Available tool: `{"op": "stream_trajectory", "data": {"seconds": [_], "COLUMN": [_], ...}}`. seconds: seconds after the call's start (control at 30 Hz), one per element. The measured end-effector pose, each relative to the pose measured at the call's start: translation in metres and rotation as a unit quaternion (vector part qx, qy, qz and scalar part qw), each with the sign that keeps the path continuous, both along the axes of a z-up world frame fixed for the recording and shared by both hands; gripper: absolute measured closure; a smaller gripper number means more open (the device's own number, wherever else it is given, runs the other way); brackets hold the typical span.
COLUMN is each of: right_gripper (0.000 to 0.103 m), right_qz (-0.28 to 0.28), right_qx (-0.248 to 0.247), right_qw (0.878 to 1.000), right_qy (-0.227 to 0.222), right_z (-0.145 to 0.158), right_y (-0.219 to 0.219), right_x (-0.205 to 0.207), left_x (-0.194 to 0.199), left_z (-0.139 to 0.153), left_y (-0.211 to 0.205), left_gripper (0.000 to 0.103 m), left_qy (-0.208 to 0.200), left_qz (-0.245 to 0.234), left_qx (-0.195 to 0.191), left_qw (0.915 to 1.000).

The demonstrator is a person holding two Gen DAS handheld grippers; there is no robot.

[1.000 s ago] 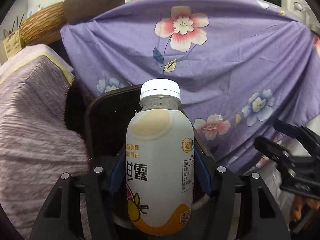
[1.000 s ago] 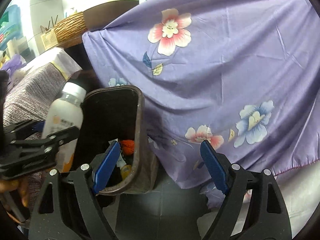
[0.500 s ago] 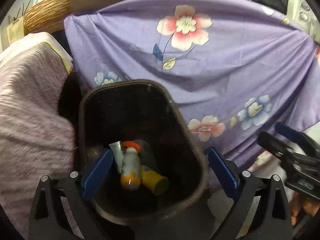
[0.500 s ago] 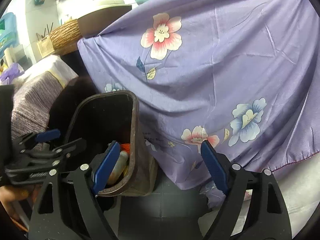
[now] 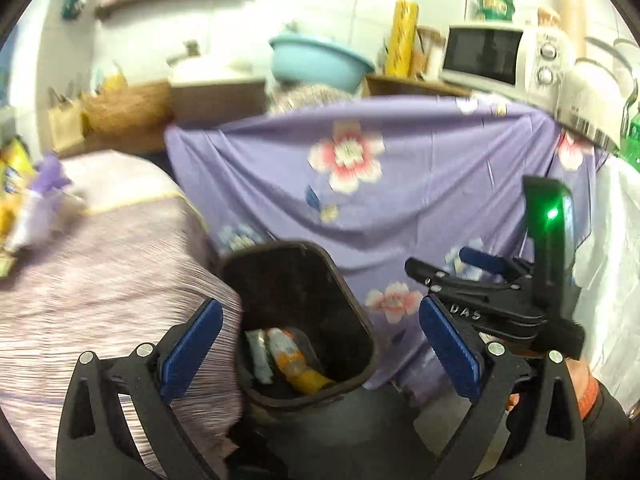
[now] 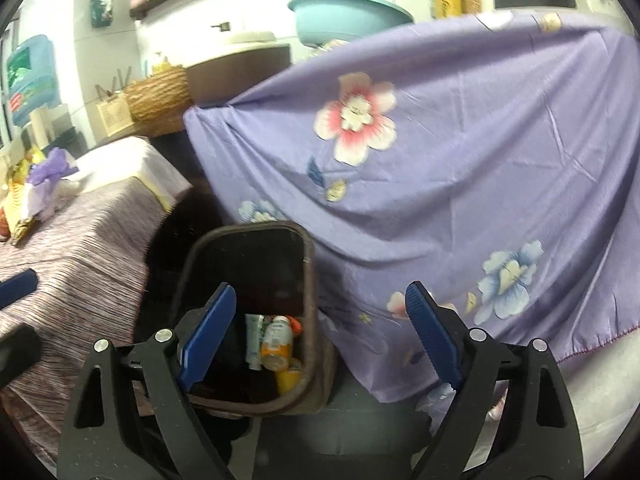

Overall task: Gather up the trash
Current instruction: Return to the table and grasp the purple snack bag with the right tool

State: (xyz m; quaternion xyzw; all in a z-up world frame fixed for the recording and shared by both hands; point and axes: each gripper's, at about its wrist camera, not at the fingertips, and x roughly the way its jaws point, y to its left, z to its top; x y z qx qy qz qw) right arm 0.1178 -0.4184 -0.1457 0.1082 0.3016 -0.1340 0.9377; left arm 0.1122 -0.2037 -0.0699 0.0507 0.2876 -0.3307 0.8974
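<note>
Left wrist view: the left gripper (image 5: 320, 344) hangs above the dark trash bin (image 5: 356, 312), jaws spread wide and empty. The milk-drink bottle (image 5: 286, 350) lies on its side at the bin's bottom, beside a tube (image 5: 258, 358), cap end toward the far wall. The right gripper (image 6: 320, 336) is likewise apart, holding nothing.
</note>
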Motion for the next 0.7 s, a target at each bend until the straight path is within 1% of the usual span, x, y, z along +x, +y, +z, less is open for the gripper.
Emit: {"op": "stream_trajectory", "data": {"seconds": [0.1, 0.27, 0.43, 0.47, 0.6, 0.7], "right_gripper": [0.013, 0.011, 0.011, 0.011, 0.011, 0.01], "right_qz": [0.022, 0.064, 0.12, 0.13, 0.183, 0.217], "right_qx": [-0.004, -0.009, 0.02, 0.021, 0.022, 0.024], "right_qw": [1.0, 0.997, 0.992, 0.991, 0.983, 0.976], "right_qy": [-0.016, -0.031, -0.023, -0.021, -0.02, -0.022], "right_z": [0.012, 0.029, 0.036, 0.036, 0.041, 0.046], "right_y": [0.018, 0.05, 0.089, 0.097, 0.139, 0.168], "right_x": [0.002, 0.011, 0.03, 0.034, 0.048, 0.057], "left_x": [-0.008, -0.009, -0.003, 0.0, 0.006, 0.013], "left_z": [0.017, 0.033, 0.034, 0.034, 0.034, 0.035], "left_y": [0.024, 0.06, 0.101, 0.113, 0.155, 0.185], "left_gripper": [0.005, 0.005, 0.005, 0.005, 0.005, 0.005], "left_qy": [-0.028, -0.045, -0.044, -0.042, -0.038, -0.036], "left_qz": [0.03, 0.075, 0.129, 0.142, 0.178, 0.212], "left_qx": [-0.003, 0.008, 0.036, 0.042, 0.048, 0.06], "left_qw": [0.9992, 0.9961, 0.99, 0.9882, 0.9821, 0.9747]}}
